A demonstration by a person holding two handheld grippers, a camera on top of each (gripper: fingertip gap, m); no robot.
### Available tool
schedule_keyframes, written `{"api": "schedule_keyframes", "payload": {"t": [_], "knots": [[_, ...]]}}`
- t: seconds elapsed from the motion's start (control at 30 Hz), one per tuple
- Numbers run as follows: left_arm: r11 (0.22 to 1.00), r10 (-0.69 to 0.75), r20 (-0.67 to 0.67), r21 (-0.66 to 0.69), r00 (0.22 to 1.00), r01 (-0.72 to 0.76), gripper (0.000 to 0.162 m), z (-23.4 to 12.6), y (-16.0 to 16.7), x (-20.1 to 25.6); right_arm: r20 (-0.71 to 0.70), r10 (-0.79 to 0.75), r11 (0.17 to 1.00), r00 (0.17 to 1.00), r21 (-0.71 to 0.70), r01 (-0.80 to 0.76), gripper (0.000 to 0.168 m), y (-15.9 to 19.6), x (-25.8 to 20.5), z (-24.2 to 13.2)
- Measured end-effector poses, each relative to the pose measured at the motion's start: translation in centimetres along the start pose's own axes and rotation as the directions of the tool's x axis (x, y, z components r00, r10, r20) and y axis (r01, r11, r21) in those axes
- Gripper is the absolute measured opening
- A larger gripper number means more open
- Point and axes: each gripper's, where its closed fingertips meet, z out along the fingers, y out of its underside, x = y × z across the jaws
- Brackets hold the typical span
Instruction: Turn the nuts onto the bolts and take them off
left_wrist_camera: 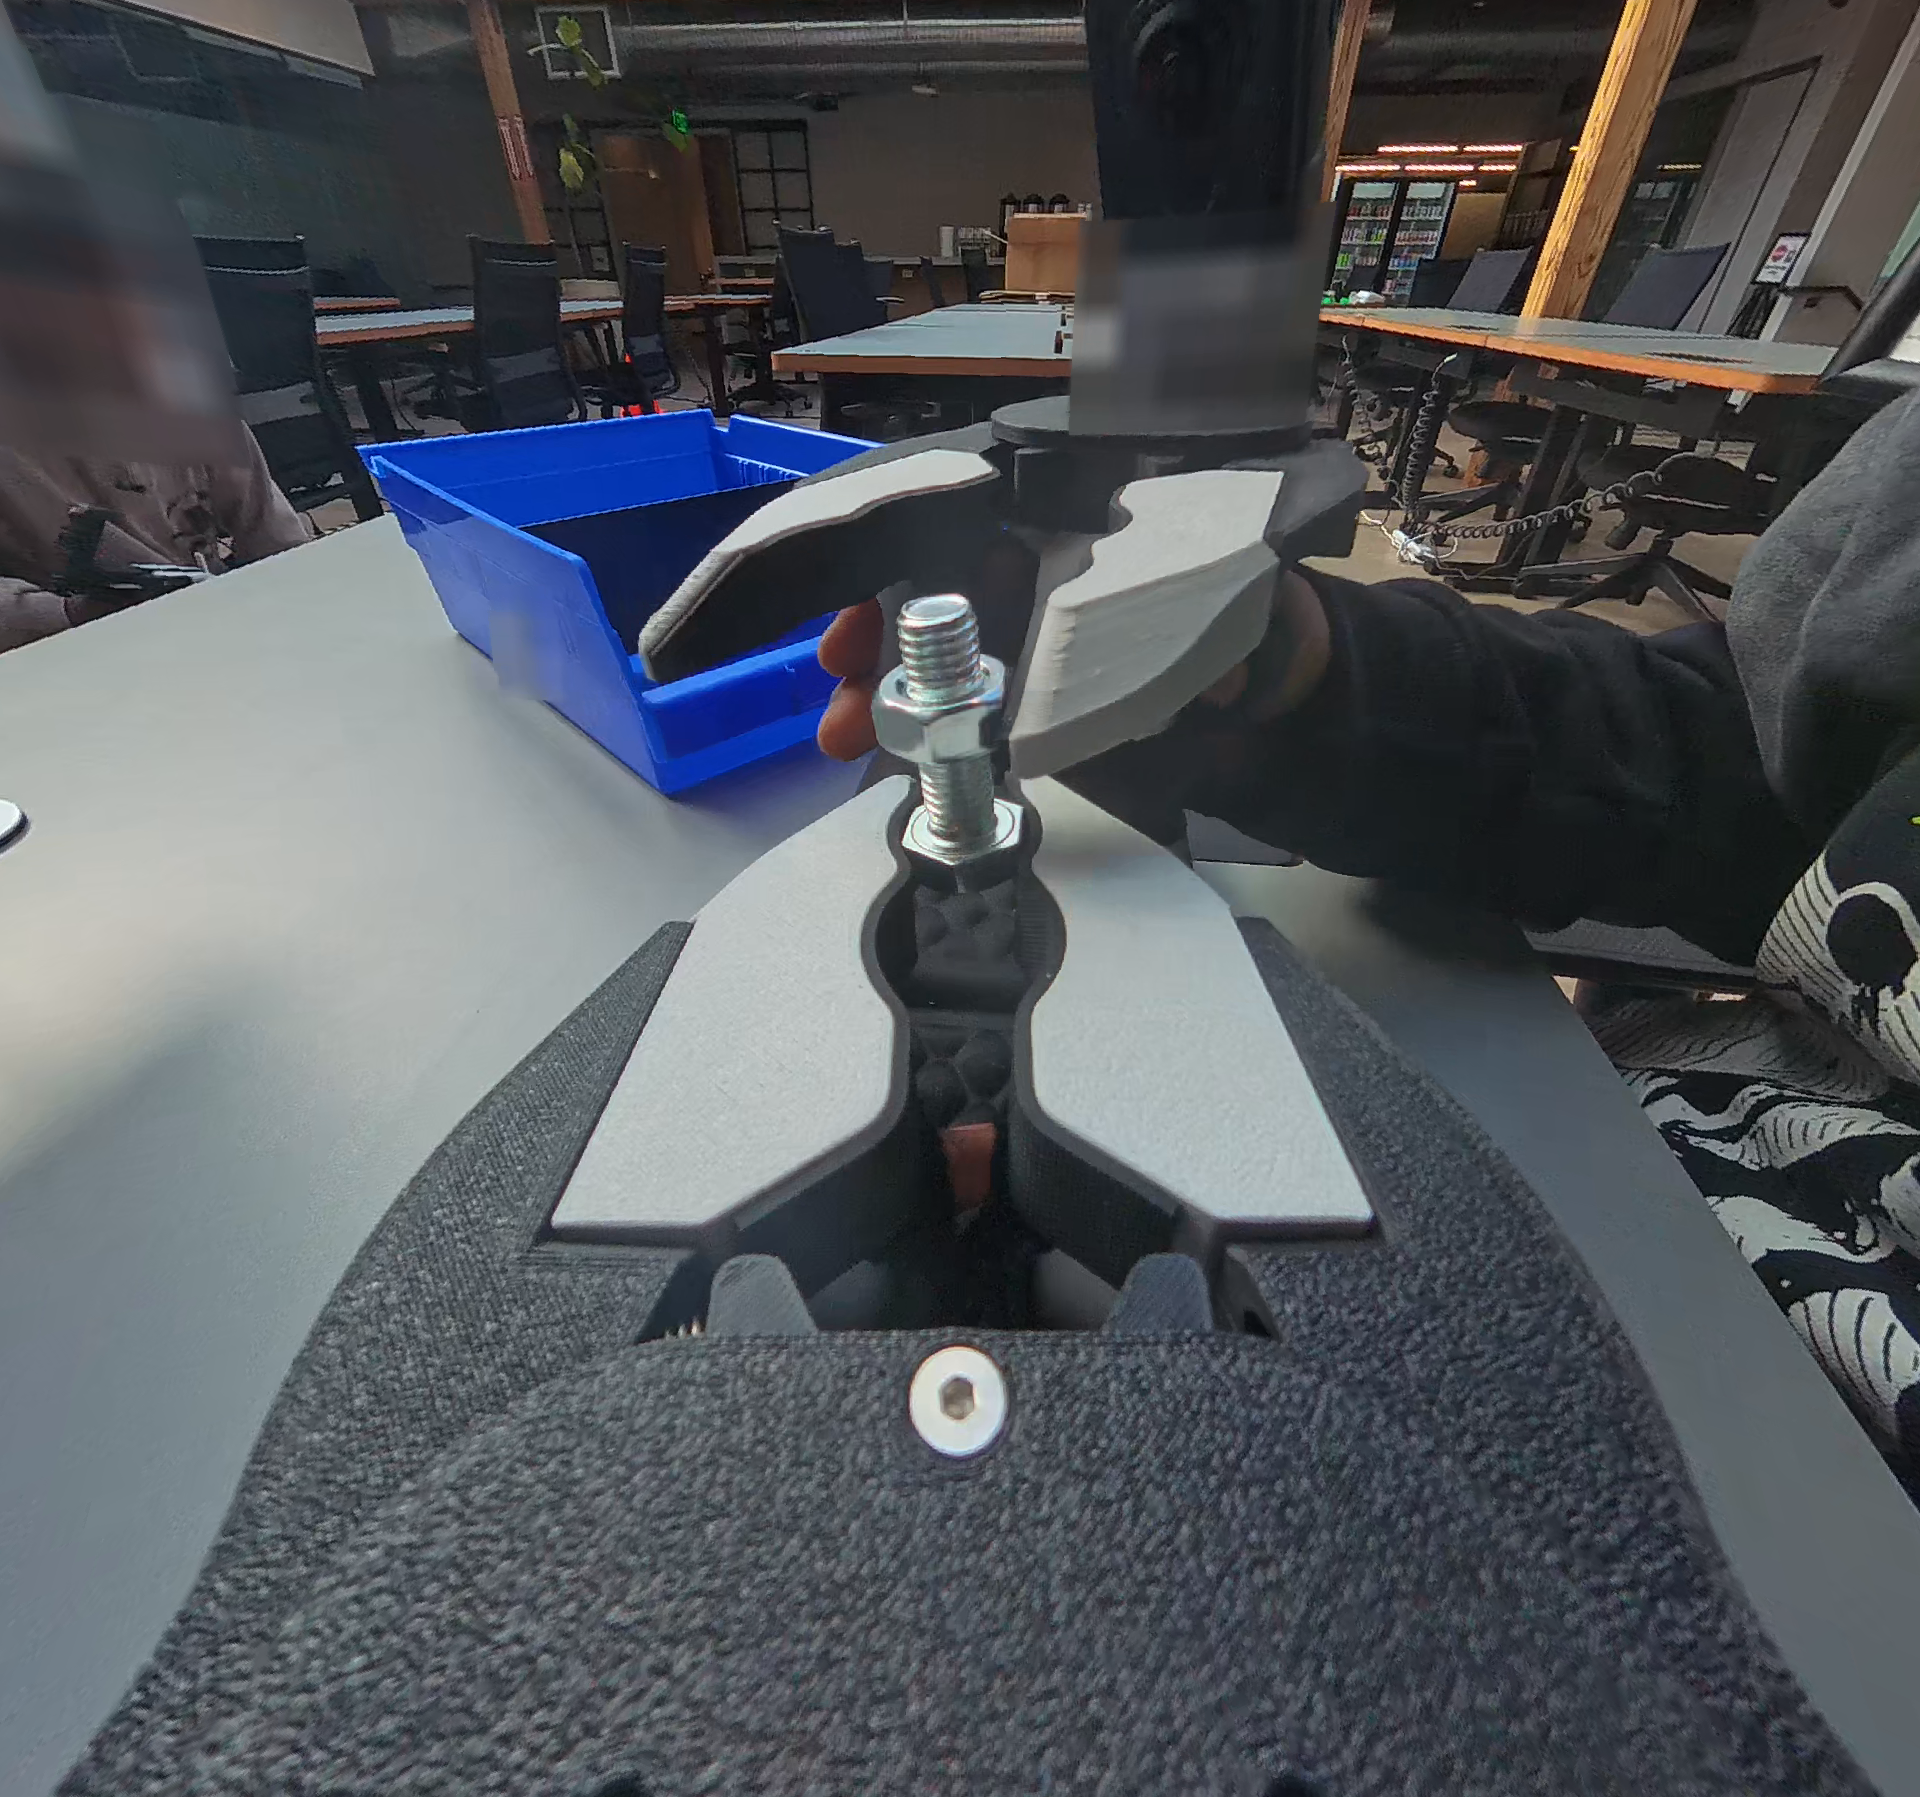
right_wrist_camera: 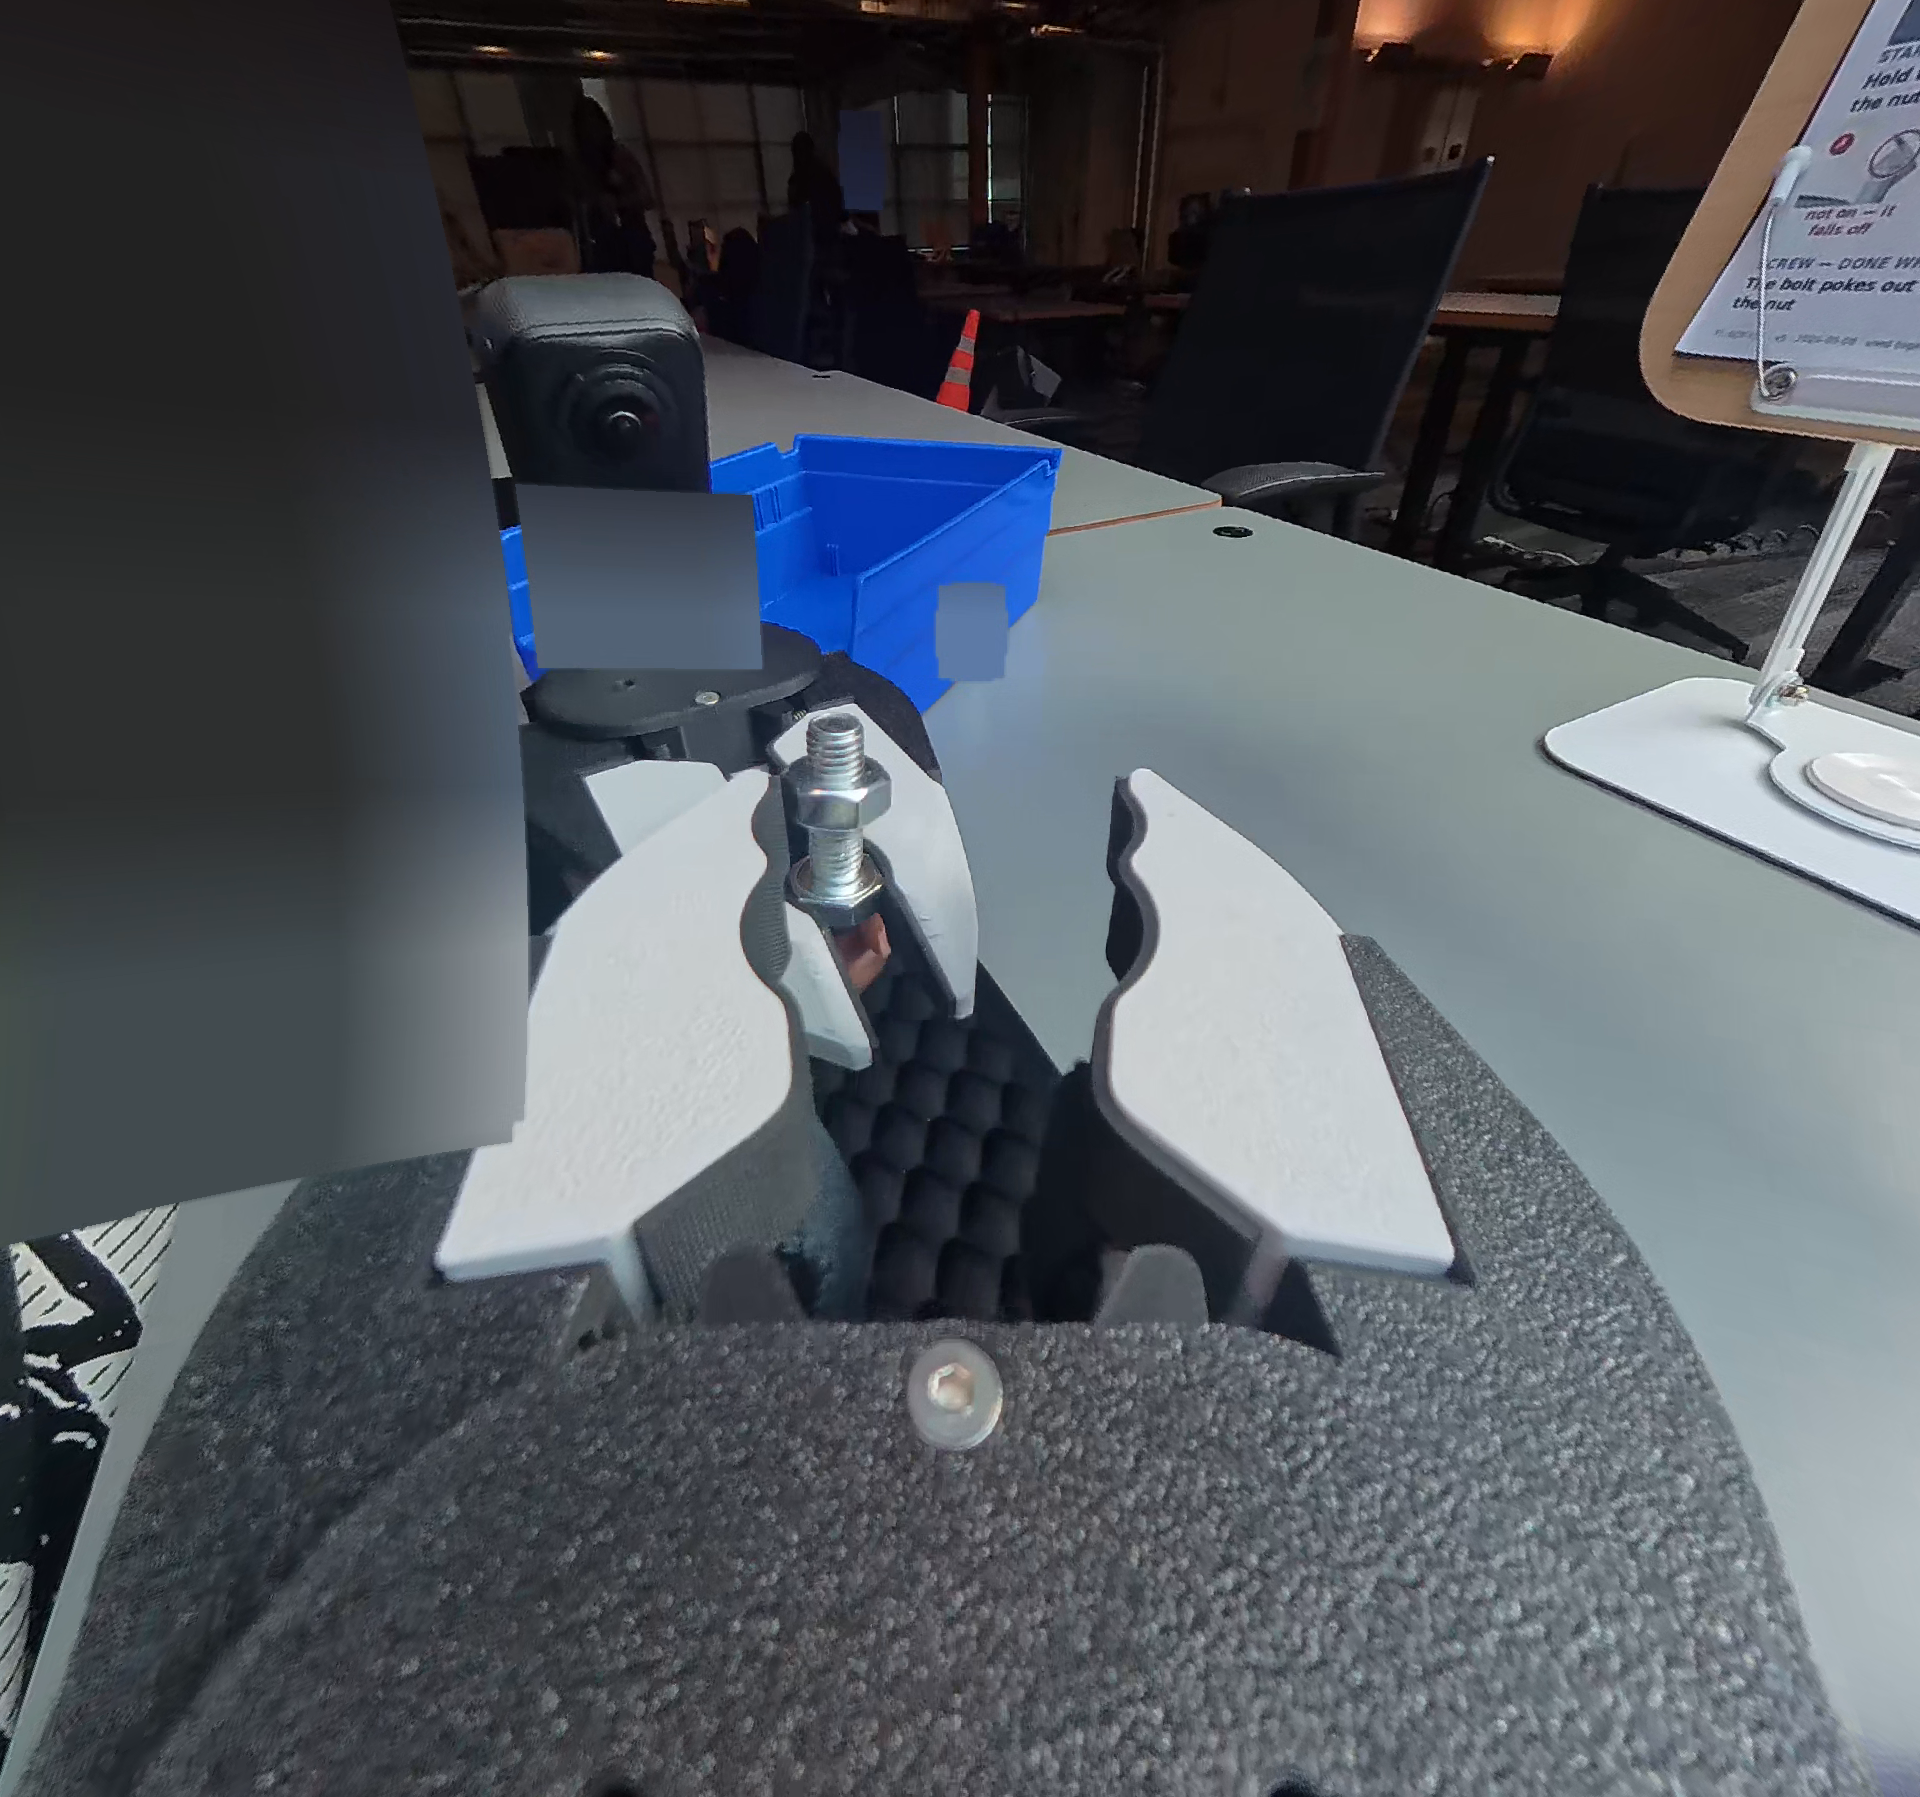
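Clamping the bolt by its hex head, the left tongs are clenched and hold it upright above the grey surface, threaded end pointing to 12 o'clock in the left wrist view. The nut sits partway down the thread, with bare thread above it and a short bare stretch between it and the head. The right tongs are spread apart around the nut's level: in the left wrist view one grey finger lies at 10 o'clock of the nut and the other at 3 o'clock, very close to it, though contact cannot be confirmed. In the right wrist view the right tongs stand released, the bolt near the left-hand finger rather than centred. A blue bin stands on the surface behind, at 11 o'clock of the bolt. This looks like a regrasp between turns; whether the nut is going on or coming off cannot be told. The next move likely calls for centring the open tongs on the nut's flats, closing squarely, and twisting about the bolt's axis while the left tongs keep the head from turning.
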Motion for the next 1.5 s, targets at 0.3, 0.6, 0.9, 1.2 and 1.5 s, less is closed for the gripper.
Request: {"api": "schedule_keyframes", "payload": {"t": [0.3, 0.6, 0.9, 1.2, 1.5], "knots": [[1.000, -0.006, 0.000, 0.002, 1.000, 0.006, 0.014, 0.0, 0.0, -0.1, -0.070, 0.007, 1.000, 0.998, 0.002, -0.007, 0.053, 0.3, 1.9, -2.1], [1.000, -0.008, 0.005, 0.001, 1.000, 0.008, 0.014, 0.0, 0.0, -0.1, 0.021, 0.016, 0.999, 1.000, 0.041, -0.017, 0.064, -0.6, -0.5, 0.0], [1.000, -0.004, 0.002, -0.004, 1.000, 0.004, 0.014, 0.0, 0.1, 0.0, -0.035, 0.018, 0.999, 0.999, 0.029, -0.017, 0.064, -0.3, -0.1, 1.8], [1.000, -0.010, 0.002, -0.002, 1.000, 0.010, 0.014, 0.0, 0.0, -0.1, -0.042, 0.015, 0.999, 0.999, 0.040, -0.013, 0.064, -0.4, 0.4, -0.2], [1.000, -0.011, 0.002, -0.002, 1.000, 0.011, 0.014, 0.0, 0.0, 0.0, -0.079, 0.025, 0.998, 0.997, 0.064, -0.020, 0.060, -0.5, 1.6, -2.0]]}}
